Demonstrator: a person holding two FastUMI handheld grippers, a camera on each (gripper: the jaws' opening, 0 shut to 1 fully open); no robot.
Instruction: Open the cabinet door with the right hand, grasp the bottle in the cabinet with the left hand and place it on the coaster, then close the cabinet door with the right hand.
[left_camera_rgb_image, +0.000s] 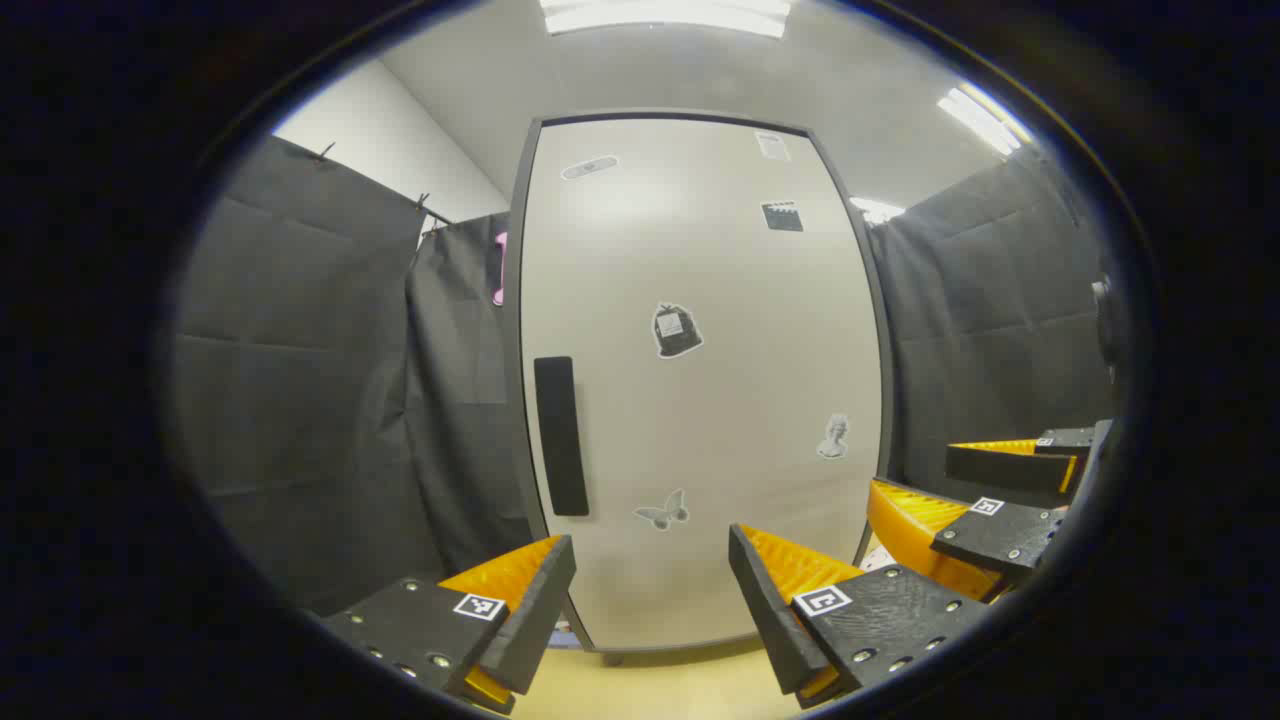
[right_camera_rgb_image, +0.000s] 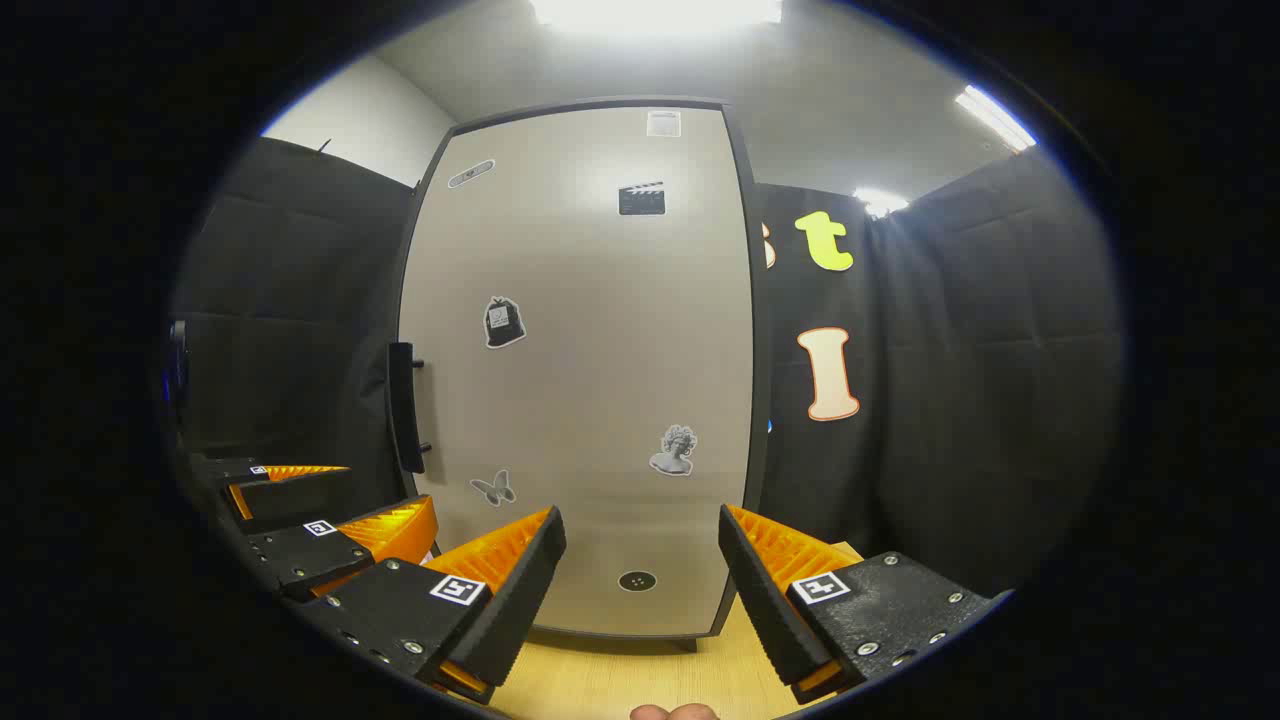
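A tall pale cabinet door (left_camera_rgb_image: 700, 380) with small stickers stands shut ahead, its dark vertical handle (left_camera_rgb_image: 561, 436) at the left edge. My left gripper (left_camera_rgb_image: 652, 585) is open in front of the door's lower part, nothing between its fingers. At the right of the left gripper view the right gripper (left_camera_rgb_image: 975, 490) shows, open too. In the right gripper view the same door (right_camera_rgb_image: 590, 370) faces me, the handle (right_camera_rgb_image: 404, 406) at its left edge. My right gripper (right_camera_rgb_image: 640, 565) is open, short of the door. The left gripper (right_camera_rgb_image: 310, 500) sits at lower left. The bottle is hidden behind the door.
Black cloth walls (left_camera_rgb_image: 300, 380) flank the cabinet on both sides. A light wooden tabletop (right_camera_rgb_image: 640, 680) runs under the cabinet's foot. A fingertip (right_camera_rgb_image: 675, 712) peeks in at the bottom of the right gripper view. Ceiling lights (left_camera_rgb_image: 665, 15) glare above.
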